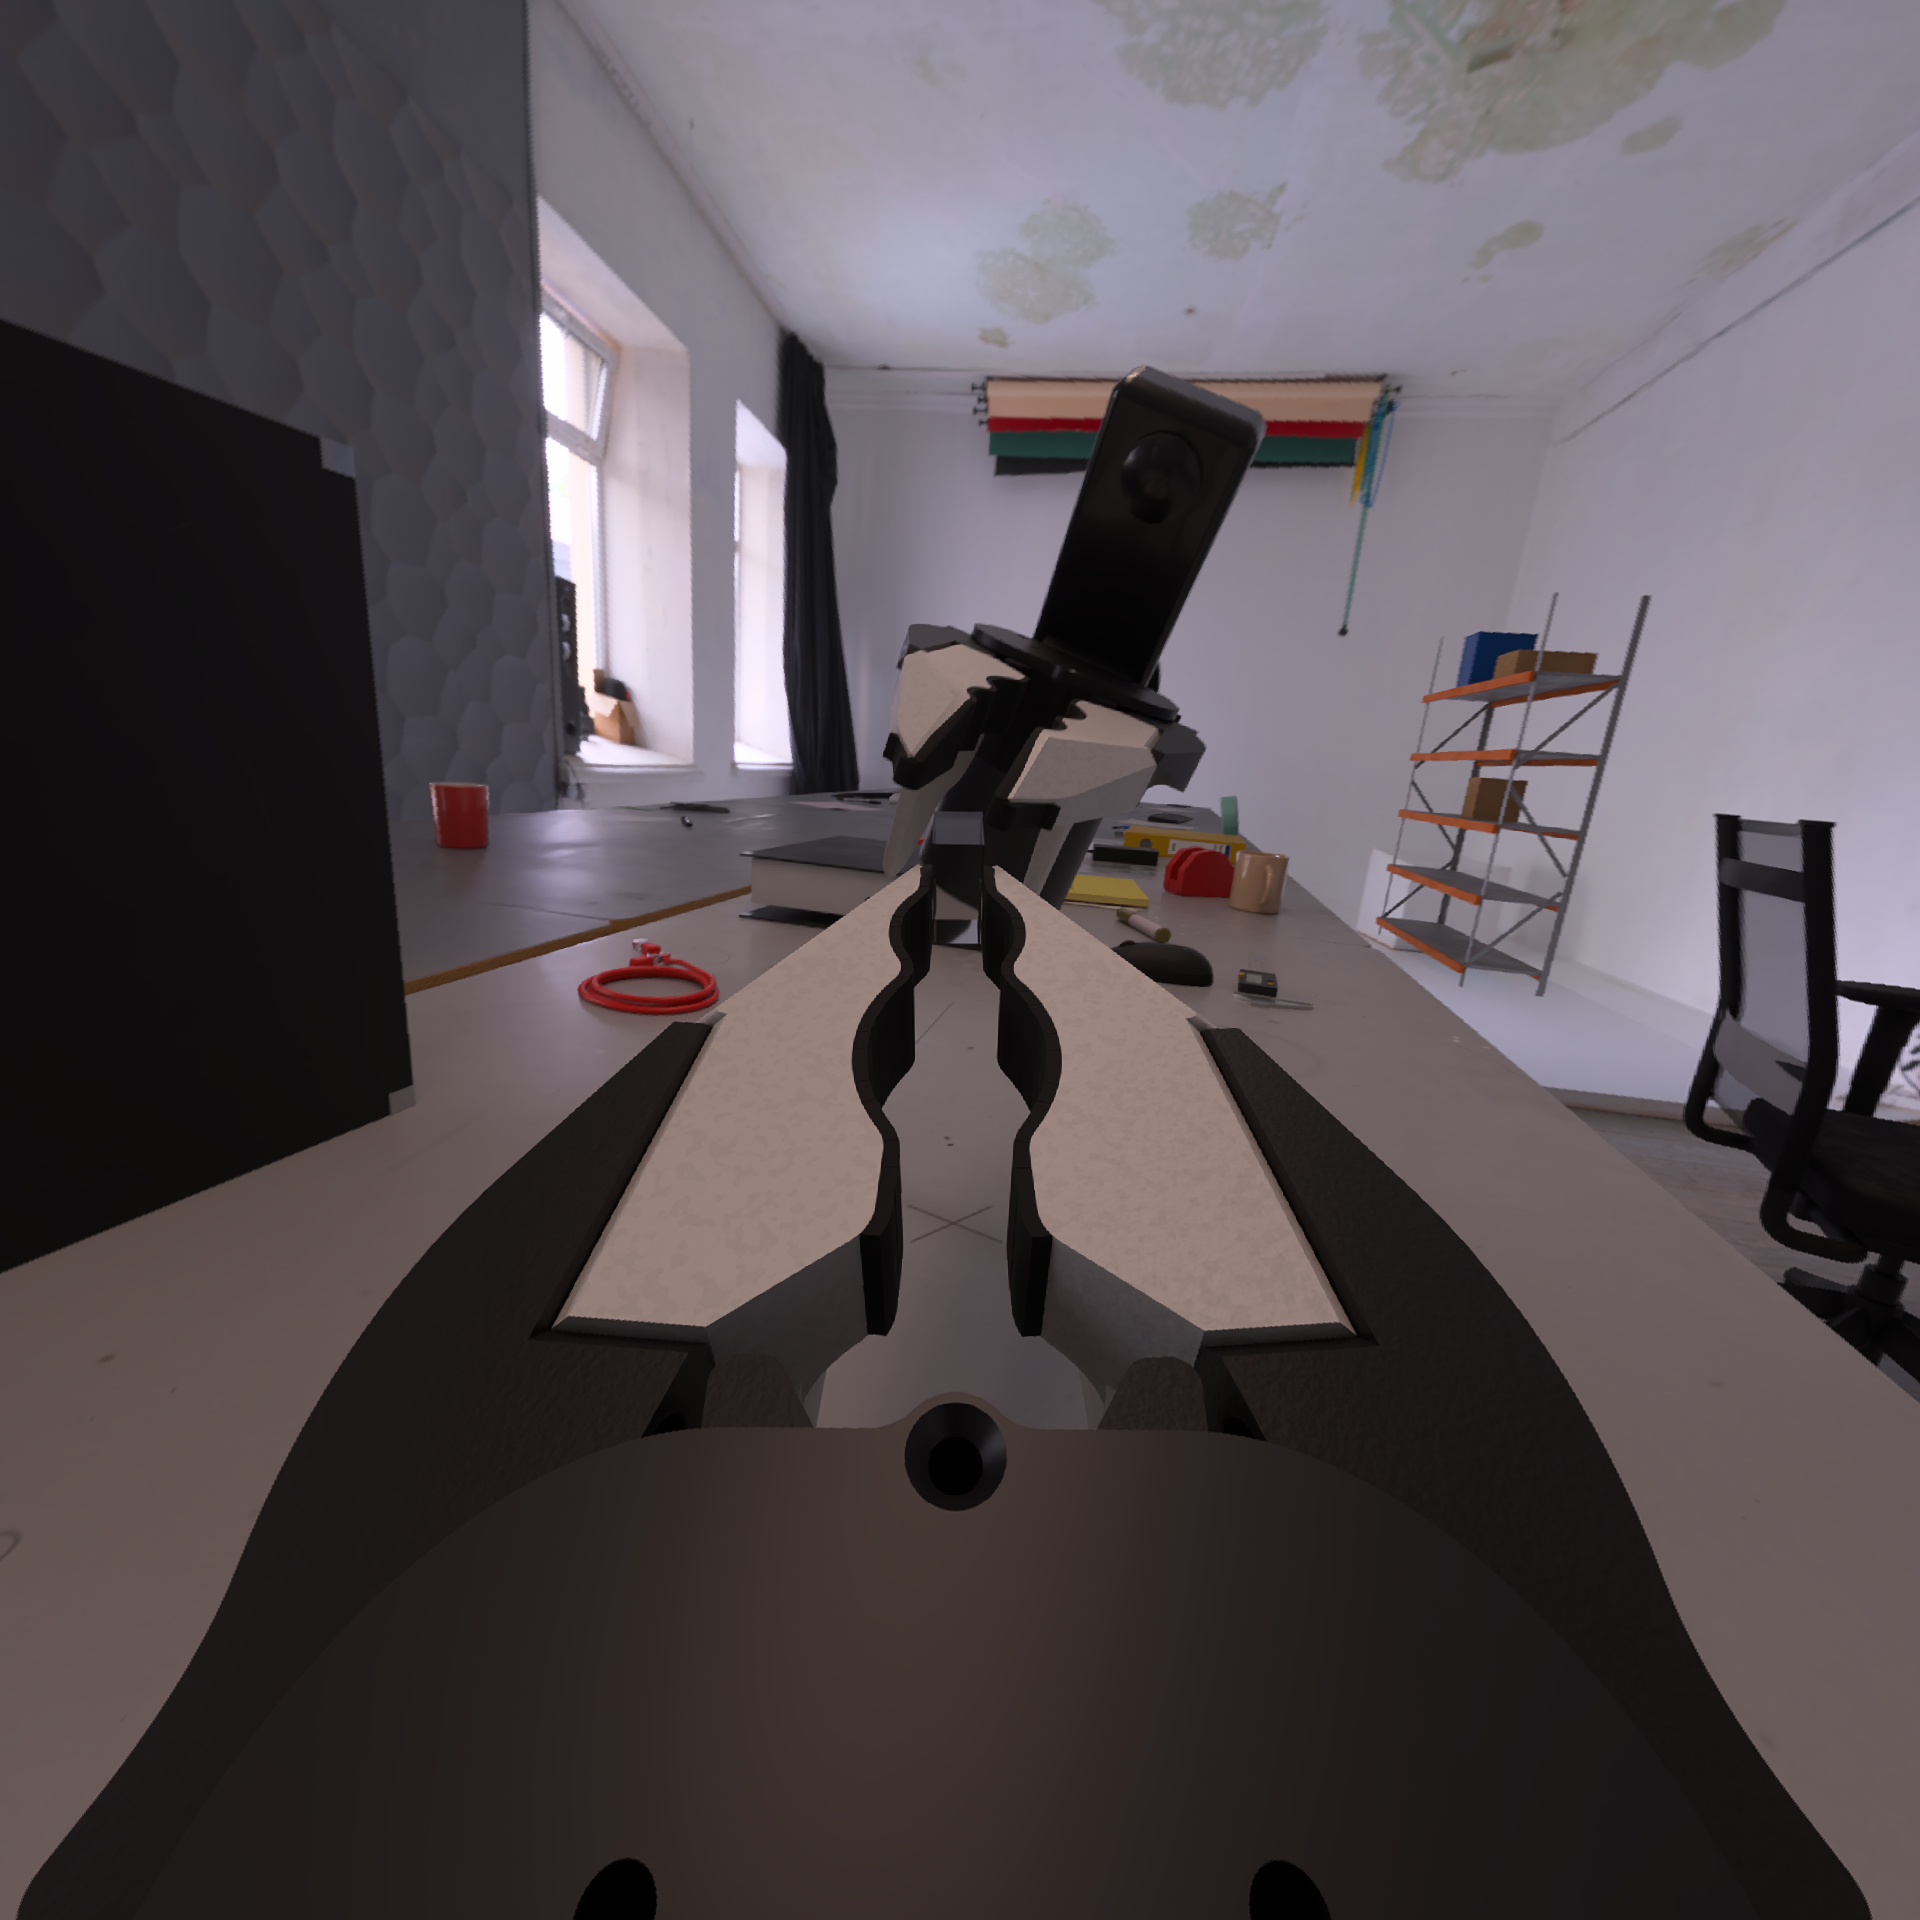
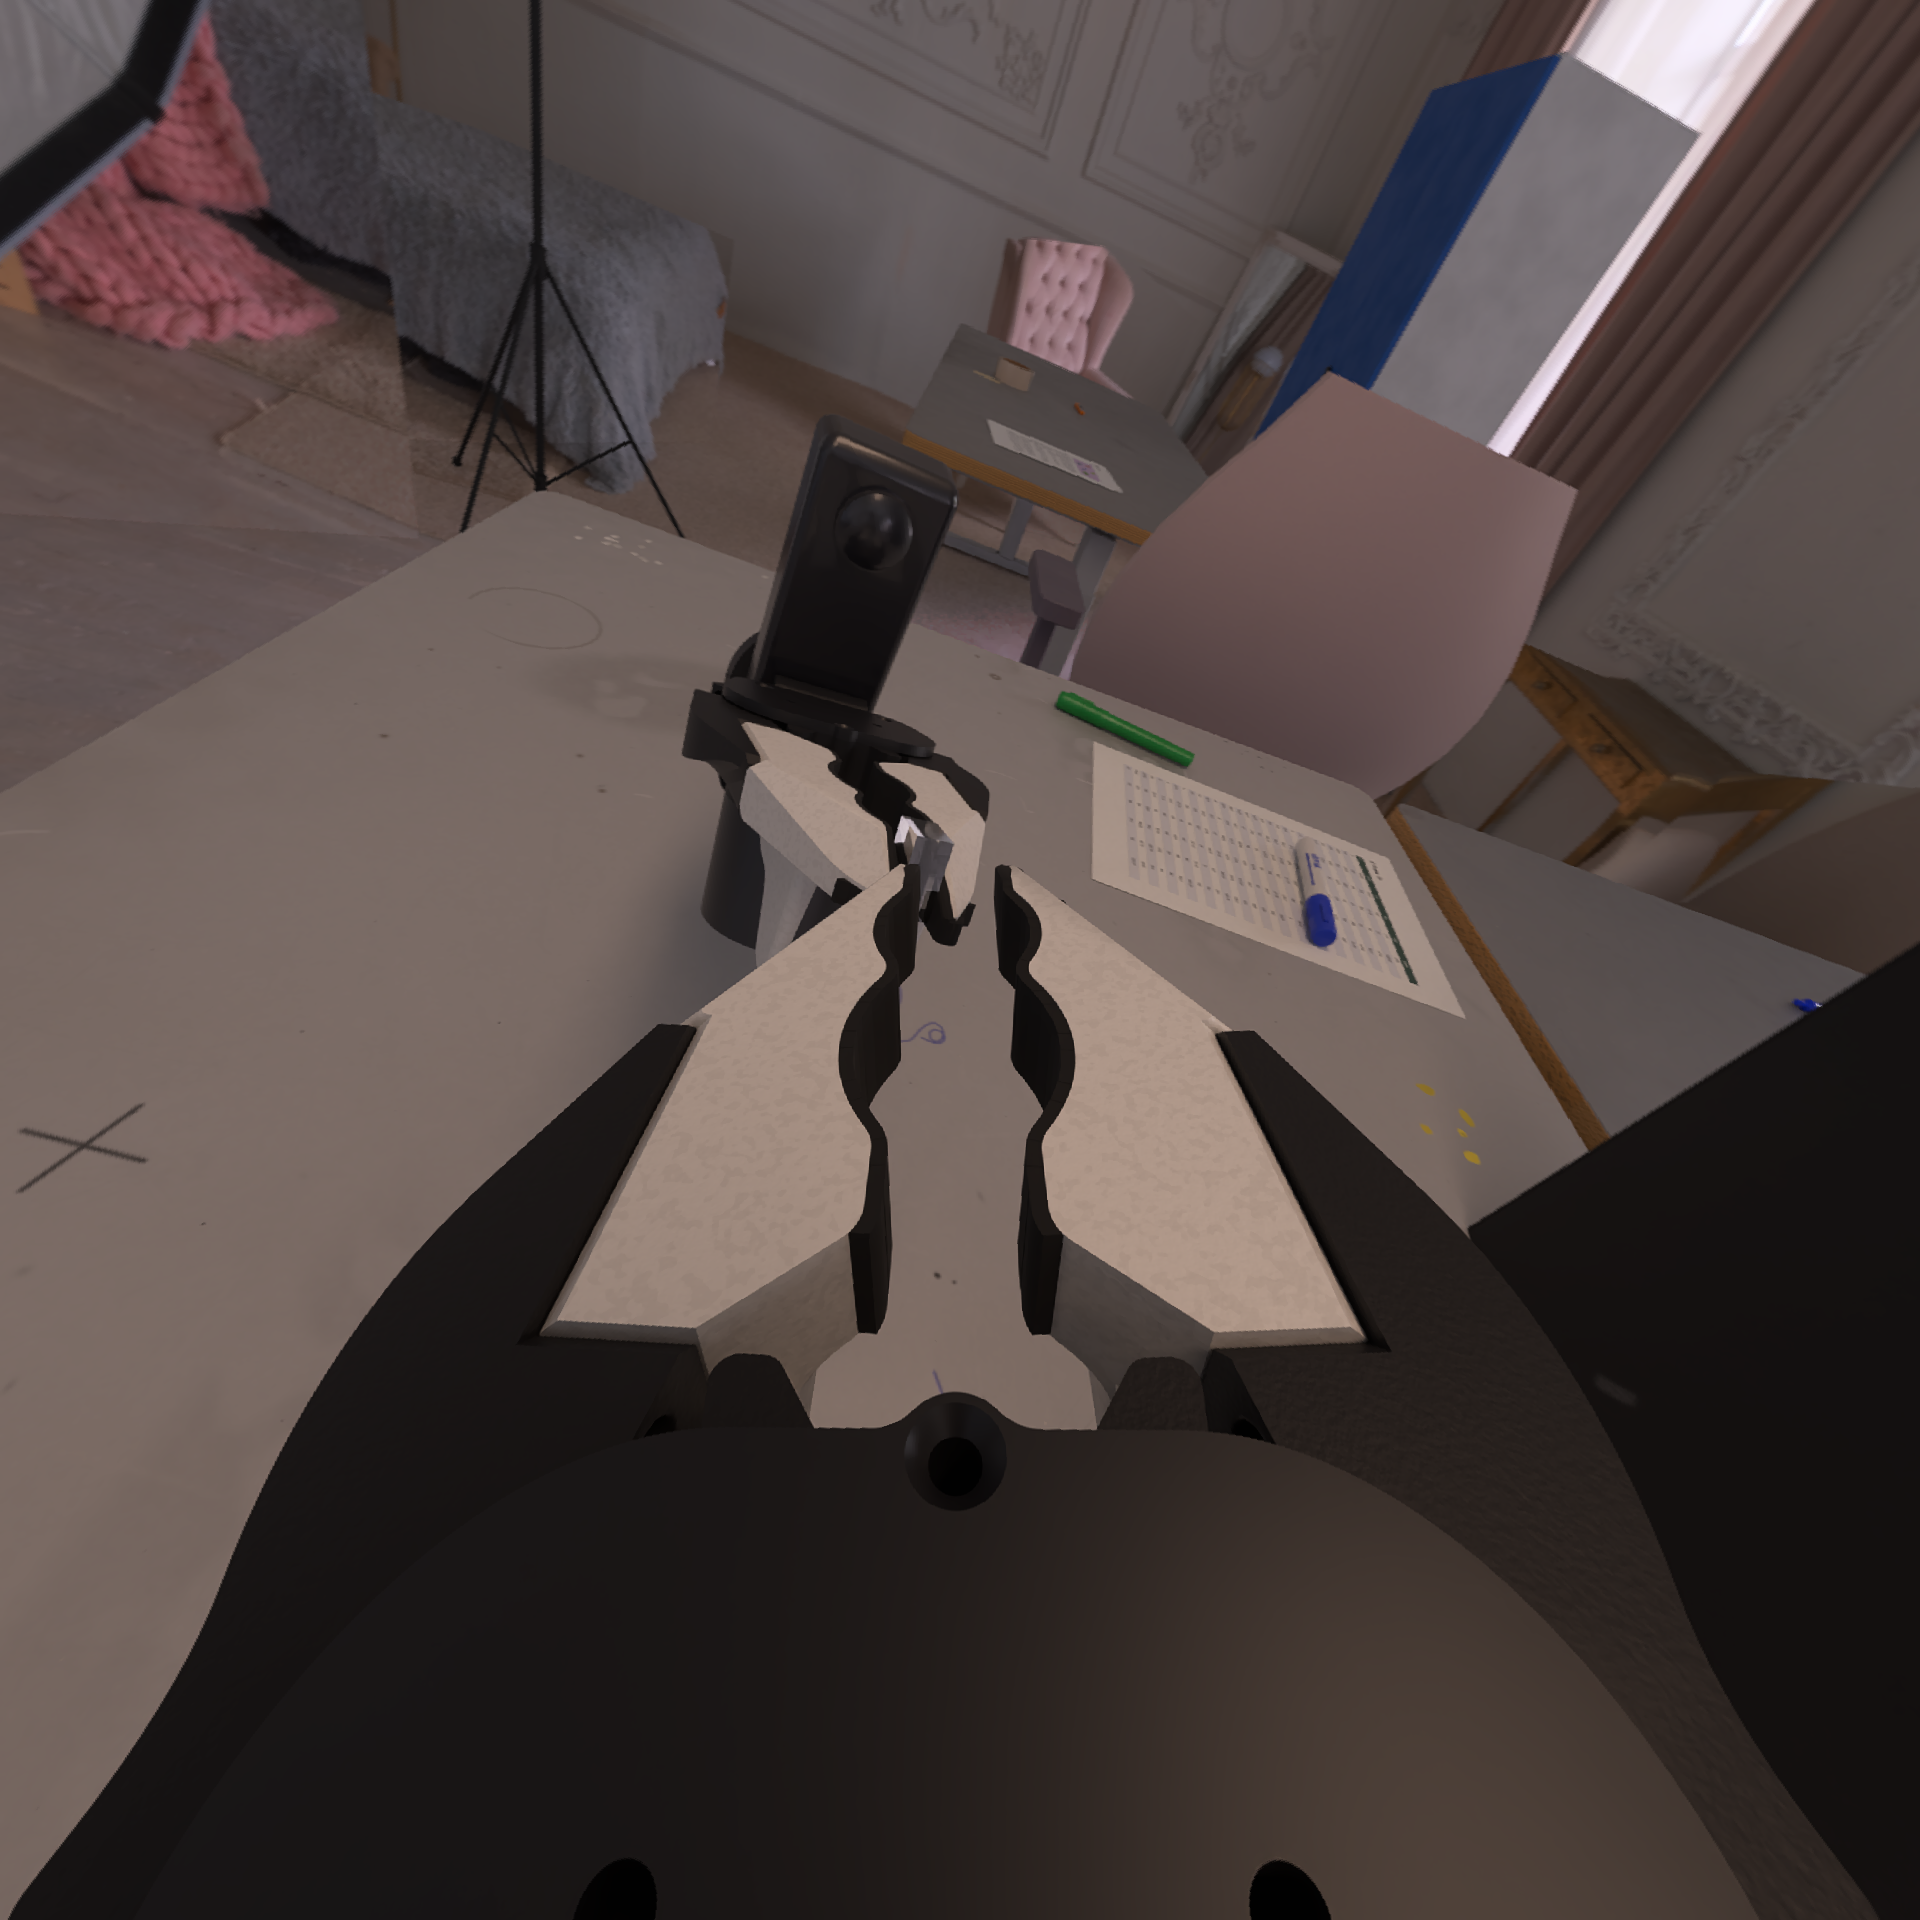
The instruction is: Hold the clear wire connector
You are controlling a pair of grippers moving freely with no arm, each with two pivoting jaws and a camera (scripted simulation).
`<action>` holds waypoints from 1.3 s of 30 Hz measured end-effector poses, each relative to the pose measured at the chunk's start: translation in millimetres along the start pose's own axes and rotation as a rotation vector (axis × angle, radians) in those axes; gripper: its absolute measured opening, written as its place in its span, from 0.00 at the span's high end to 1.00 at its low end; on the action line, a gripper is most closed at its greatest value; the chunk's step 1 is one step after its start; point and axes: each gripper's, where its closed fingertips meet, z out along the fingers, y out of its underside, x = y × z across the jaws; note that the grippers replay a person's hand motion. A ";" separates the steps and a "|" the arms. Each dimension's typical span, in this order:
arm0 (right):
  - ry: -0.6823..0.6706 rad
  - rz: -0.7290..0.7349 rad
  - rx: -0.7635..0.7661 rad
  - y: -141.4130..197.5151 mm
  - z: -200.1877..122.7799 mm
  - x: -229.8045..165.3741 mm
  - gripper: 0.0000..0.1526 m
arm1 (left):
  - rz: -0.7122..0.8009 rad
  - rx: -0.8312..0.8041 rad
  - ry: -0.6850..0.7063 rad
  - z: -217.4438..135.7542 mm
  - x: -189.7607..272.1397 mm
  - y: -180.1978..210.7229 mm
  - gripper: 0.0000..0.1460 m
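The clear wire connector (image 1: 958,831) is a small see-through block held above the grey table (image 1: 260,1351). My left gripper (image 1: 956,888) is shut on it at the fingertips. In the right wrist view the connector (image 2: 928,847) sits in the tips of the left gripper (image 2: 920,871), which faces me. My right gripper (image 2: 953,883) is open, and its left fingertip (image 2: 896,891) is right next to the connector. In the left wrist view the right gripper (image 1: 985,854) faces me, tilted, with a finger on either side of the connector.
A black box (image 1: 187,779) stands at the left, with a red cable coil (image 1: 649,982), a red mug (image 1: 459,814), a book (image 1: 821,873) and a beige mug (image 1: 1259,881) beyond. A black cylinder (image 2: 743,862), a printed sheet (image 2: 1195,831), a blue marker (image 2: 1317,899) and a green marker (image 2: 1122,727) lie near.
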 end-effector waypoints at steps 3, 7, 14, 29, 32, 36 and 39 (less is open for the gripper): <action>0.061 0.017 0.009 2.4 -4.4 6.7 0.91 | -0.010 -0.011 -0.041 -2.9 -9.2 2.9 0.95; 0.110 0.120 0.026 21.4 -19.7 -5.3 0.91 | -0.030 -0.003 -0.100 -11.5 -24.7 0.9 0.95; 0.077 0.417 -0.205 111.2 -39.4 -74.3 0.89 | -0.080 0.000 -0.128 -17.6 -36.9 2.3 0.95; -0.048 0.245 -0.597 164.7 -2.4 -117.2 0.92 | -0.062 0.002 -0.098 -21.2 -34.9 -1.1 0.95; -0.007 0.221 -0.573 152.5 -3.0 -103.6 0.92 | -0.059 0.006 -0.107 -24.3 -38.0 -3.4 0.95; 0.093 0.203 -0.512 130.7 -5.3 -79.0 0.92 | -0.063 0.023 -0.110 -27.3 -39.8 -7.8 0.95; 0.169 0.251 -0.453 121.9 -6.3 -67.2 0.88 | -0.063 0.035 -0.103 -27.7 -38.2 -11.2 0.95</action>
